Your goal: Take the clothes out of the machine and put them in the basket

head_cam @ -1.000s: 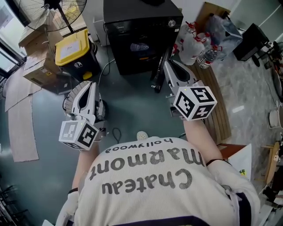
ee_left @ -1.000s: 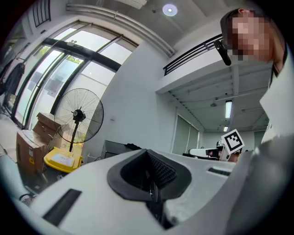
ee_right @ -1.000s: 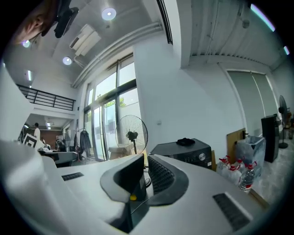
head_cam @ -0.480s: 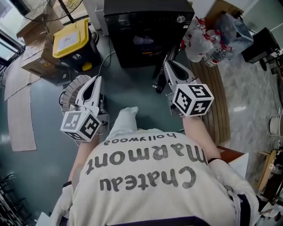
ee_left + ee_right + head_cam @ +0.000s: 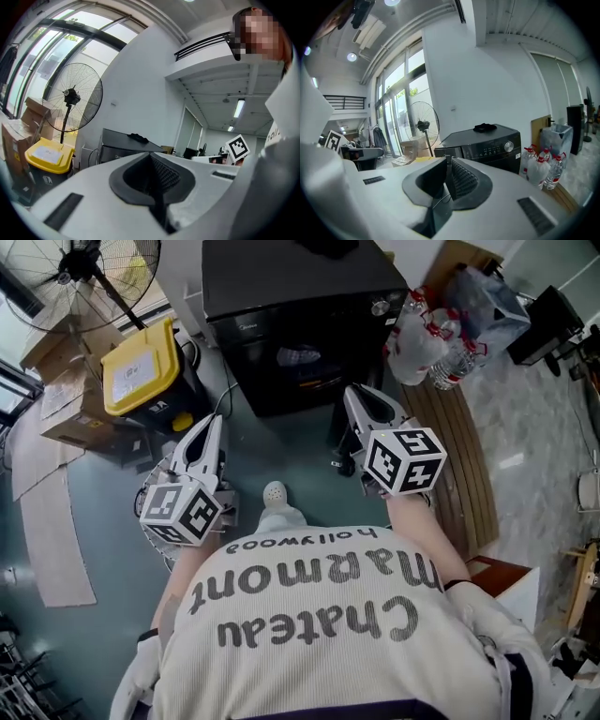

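A black machine [image 5: 300, 306] stands ahead at the top of the head view. A light piece of clothing [image 5: 298, 357] shows in its front opening. Its dark door [image 5: 336, 427] seems to hang open, edge-on, beside my right gripper. My left gripper [image 5: 212, 424] is shut and empty, over the rim of a round white basket [image 5: 152, 491] on the floor. My right gripper [image 5: 360, 397] is also shut with nothing in it, short of the machine's front. The machine [image 5: 126, 145] lies beyond the left gripper [image 5: 152, 161], and the machine [image 5: 487, 143] beyond the right gripper [image 5: 446, 164].
A black bin with a yellow lid [image 5: 141, 367] stands left of the machine, with cardboard boxes [image 5: 66, 409] and a standing fan [image 5: 80, 277] further left. Water bottles [image 5: 422, 334] and a wooden board [image 5: 464, 465] lie to the right. A shoe [image 5: 275, 493] shows between the grippers.
The person has stepped toward the machine. Both grippers have come forward and lower, staying shut. The left one now hangs over the basket's far rim.
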{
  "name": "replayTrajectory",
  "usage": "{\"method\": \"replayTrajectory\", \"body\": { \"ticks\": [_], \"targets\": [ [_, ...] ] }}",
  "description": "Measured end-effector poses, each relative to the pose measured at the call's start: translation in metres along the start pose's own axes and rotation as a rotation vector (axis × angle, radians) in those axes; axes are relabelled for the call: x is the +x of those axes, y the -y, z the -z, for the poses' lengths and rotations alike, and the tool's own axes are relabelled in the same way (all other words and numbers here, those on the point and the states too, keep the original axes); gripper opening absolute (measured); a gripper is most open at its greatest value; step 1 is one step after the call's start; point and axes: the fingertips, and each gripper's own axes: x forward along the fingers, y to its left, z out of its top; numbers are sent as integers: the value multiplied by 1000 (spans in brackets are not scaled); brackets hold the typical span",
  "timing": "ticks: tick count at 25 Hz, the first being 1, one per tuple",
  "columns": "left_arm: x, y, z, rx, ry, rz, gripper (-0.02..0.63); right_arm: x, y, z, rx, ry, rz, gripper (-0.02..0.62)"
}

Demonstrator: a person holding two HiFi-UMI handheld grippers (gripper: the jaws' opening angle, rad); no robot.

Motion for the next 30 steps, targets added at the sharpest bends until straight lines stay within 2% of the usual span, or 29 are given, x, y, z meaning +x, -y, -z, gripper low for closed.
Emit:
{"method": "replayTrajectory", "body": {
  "ticks": [7, 11, 14, 17, 20, 24, 27, 30],
  "targets": [
    [81, -69, -48, 33, -22, 67, 8, 88, 11, -54, 16, 68, 56, 52],
    [125, -95, -66, 59, -13, 126, 8, 125, 11, -88, 45, 225, 24, 52],
    [147, -109, -55, 56, -17, 179, 8, 152, 12, -84, 63, 309, -25, 52],
    [162, -128, -26, 17, -55, 175, 8, 186, 16, -48, 49, 259, -44, 52],
    [176, -140, 16, -17, -117, 162, 8, 218, 24, 4, 64, 139, -37, 52],
    [182, -147, 87, -80, -213, 142, 8, 248, 29, 96, 150, -70, -42, 52],
    [189, -153, 135, -118, -232, 88, 8, 267, 36, 171, 234, -217, -41, 52],
    [198, -159, 183, -77, -237, 60, 8, 284, 43, 237, 181, -310, -63, 52]
  ]
}}
